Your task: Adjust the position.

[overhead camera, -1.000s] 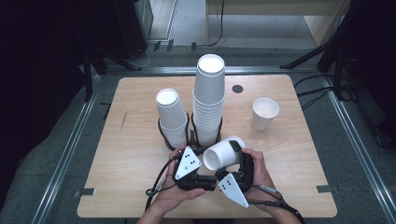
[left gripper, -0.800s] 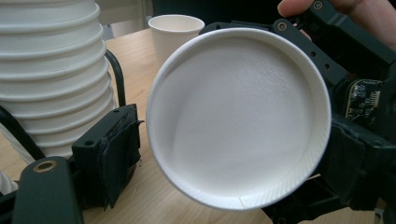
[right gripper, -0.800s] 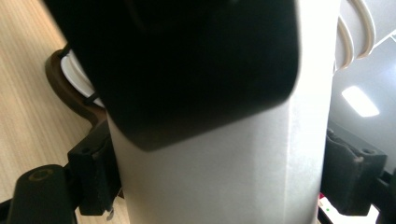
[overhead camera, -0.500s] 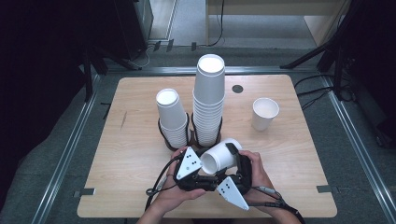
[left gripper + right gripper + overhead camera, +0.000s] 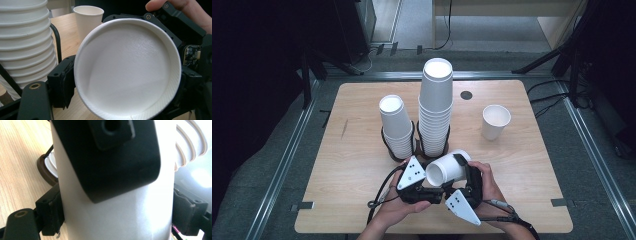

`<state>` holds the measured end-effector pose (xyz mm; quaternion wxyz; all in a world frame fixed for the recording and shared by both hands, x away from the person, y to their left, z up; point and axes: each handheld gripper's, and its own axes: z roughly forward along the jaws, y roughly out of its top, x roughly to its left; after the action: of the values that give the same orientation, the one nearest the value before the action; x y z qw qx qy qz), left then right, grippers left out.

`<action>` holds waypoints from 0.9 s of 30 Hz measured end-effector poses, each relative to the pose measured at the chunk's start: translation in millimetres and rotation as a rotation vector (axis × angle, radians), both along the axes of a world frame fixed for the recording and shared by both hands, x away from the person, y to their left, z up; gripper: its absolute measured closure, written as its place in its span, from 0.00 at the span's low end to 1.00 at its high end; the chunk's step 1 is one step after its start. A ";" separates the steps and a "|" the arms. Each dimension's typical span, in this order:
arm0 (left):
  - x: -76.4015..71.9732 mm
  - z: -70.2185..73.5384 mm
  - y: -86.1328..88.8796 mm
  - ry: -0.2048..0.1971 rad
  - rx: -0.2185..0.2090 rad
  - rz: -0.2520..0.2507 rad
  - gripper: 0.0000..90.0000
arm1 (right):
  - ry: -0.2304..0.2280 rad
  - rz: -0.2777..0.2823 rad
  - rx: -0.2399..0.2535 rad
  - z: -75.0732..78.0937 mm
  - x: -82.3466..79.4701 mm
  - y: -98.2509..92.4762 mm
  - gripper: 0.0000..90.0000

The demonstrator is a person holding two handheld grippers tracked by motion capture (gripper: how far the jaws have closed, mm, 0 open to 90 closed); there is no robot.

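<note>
Right now I have one paper cup point(image 5: 448, 169) off the stacks and lying on its side just in front of the tall stack point(image 5: 435, 107), held between both tools above the table point(image 5: 352, 150). My right gripper point(image 5: 462, 172) is clamped on the cup's body. My left gripper point(image 5: 428, 176) has just been closing at the mouth end; its jaws sit against the rim on both sides, gripping it. I judge the pull-off done and the placing still left, perhaps beside the lone cup point(image 5: 495, 121) standing to the right of the tall stack. The short stack point(image 5: 396, 125) stands just left of it. Both my hands sit low, close together, wrists level.
</note>
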<state>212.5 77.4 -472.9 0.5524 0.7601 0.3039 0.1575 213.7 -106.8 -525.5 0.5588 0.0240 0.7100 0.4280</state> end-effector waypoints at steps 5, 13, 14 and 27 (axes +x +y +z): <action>0.0 0.0 0.5 0.000 0.006 -0.002 0.24 | 0.010 0.006 -0.002 0.2 0.3 -0.5 0.15; -0.3 -0.5 3.9 -0.052 0.011 0.034 0.25 | 0.019 0.006 0.000 5.0 -0.9 -0.9 0.07; 0.2 -0.4 4.9 -0.056 0.012 0.040 0.25 | 0.019 0.007 -0.001 6.4 -0.9 -1.5 0.06; 0.7 1.6 12.1 -0.098 -0.061 0.072 0.25 | 0.042 0.010 0.051 27.8 -13.6 -8.0 0.01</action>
<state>213.2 89.5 -471.3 0.5836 0.7229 0.3080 0.2049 200.1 -114.7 -497.7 0.5409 0.0436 0.7105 0.4479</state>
